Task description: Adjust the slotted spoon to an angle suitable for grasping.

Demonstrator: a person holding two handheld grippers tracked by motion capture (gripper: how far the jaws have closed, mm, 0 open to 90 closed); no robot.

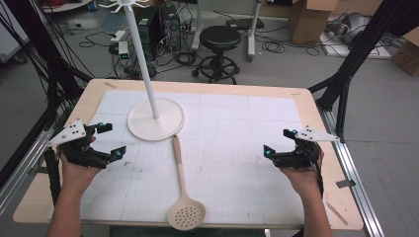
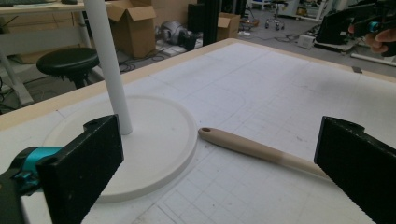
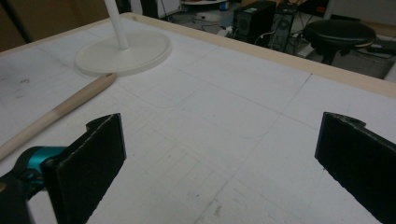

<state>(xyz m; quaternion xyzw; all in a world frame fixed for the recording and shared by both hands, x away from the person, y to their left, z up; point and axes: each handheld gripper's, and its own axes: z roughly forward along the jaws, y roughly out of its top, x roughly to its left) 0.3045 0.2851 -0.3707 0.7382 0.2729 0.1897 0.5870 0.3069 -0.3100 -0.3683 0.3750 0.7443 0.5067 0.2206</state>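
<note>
Between the two hand-held grippers, both with jaws wide and empty, the slotted spoon (image 1: 182, 190) lay flat, handle tip just beside the stand (image 1: 156, 120), nearer the left gripper (image 1: 107, 139) than the right gripper (image 1: 277, 142), so the approach seemed barely begun and the next move likely called for closing on the handle.
</note>
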